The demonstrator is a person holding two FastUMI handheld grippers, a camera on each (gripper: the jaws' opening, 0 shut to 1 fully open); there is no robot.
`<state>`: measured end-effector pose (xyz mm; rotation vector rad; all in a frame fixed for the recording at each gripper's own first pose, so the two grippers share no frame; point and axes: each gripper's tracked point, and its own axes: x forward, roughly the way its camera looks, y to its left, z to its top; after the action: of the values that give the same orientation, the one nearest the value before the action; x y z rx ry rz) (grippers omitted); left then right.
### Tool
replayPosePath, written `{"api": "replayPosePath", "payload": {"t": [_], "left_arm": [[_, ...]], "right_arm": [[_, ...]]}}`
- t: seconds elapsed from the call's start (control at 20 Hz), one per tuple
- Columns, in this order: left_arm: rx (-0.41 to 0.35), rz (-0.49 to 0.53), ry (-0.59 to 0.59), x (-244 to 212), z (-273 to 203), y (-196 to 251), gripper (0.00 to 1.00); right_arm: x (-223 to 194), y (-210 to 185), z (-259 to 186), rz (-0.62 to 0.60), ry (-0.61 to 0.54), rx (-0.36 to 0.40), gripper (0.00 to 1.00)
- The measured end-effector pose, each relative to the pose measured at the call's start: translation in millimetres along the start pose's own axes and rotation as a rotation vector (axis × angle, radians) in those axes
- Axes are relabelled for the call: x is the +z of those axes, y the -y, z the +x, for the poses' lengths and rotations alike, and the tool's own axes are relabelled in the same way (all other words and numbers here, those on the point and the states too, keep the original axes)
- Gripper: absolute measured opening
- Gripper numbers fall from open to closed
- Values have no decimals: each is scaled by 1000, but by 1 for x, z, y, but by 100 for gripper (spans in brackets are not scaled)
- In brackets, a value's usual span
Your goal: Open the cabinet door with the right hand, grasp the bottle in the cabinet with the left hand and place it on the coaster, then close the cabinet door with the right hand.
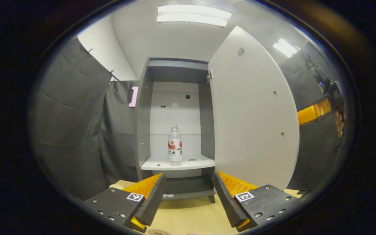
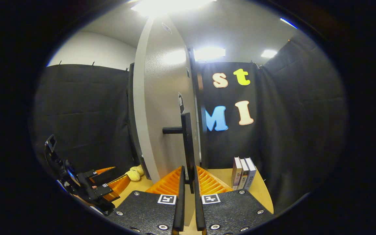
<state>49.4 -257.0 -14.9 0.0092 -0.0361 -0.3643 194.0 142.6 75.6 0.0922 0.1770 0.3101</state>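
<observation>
The grey cabinet (image 1: 144, 130) stands with its door (image 1: 253, 114) swung wide to the right. Inside, a clear bottle (image 1: 175, 145) with a red-and-white label stands upright on the white shelf (image 1: 162, 164). My left gripper (image 1: 188, 176) is open, low in front of the cabinet and well short of the bottle, holding nothing. In the right gripper view, my right gripper (image 2: 189, 169) is shut on the black bar handle (image 2: 187, 143) of the door (image 2: 162, 114), seen edge-on. A brownish round edge (image 1: 157, 232) shows on the table, too cropped to identify.
The wooden table (image 1: 188, 212) runs under the cabinet. Three books (image 2: 243, 173) stand upright to the right of the door. A yellow soft toy (image 2: 135, 173) lies by the cabinet's foot. The left gripper (image 2: 90, 189) is at lower left; the right gripper (image 1: 318, 111) and its hand are beyond the door.
</observation>
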Motion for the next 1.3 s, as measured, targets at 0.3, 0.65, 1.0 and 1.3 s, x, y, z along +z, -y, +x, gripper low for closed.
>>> {"api": "replayPosePath", "payload": {"t": [0.3, 0.65, 1.0, 1.3], "left_arm": [[45, 30, -10, 9, 26, 2, 86], [50, 41, 5, 32, 76, -12, 85], [-2, 29, 3, 39, 152, -28, 89], [-33, 0, -17, 27, 221, -46, 89]], "right_arm": [[2, -12, -5, 59, 32, 99, 14], [1, 38, 1, 19, 88, -105, 30], [-18, 80, -26, -26, 94, -359, 97], [-33, 91, -36, 15, 75, -497, 97]]}}
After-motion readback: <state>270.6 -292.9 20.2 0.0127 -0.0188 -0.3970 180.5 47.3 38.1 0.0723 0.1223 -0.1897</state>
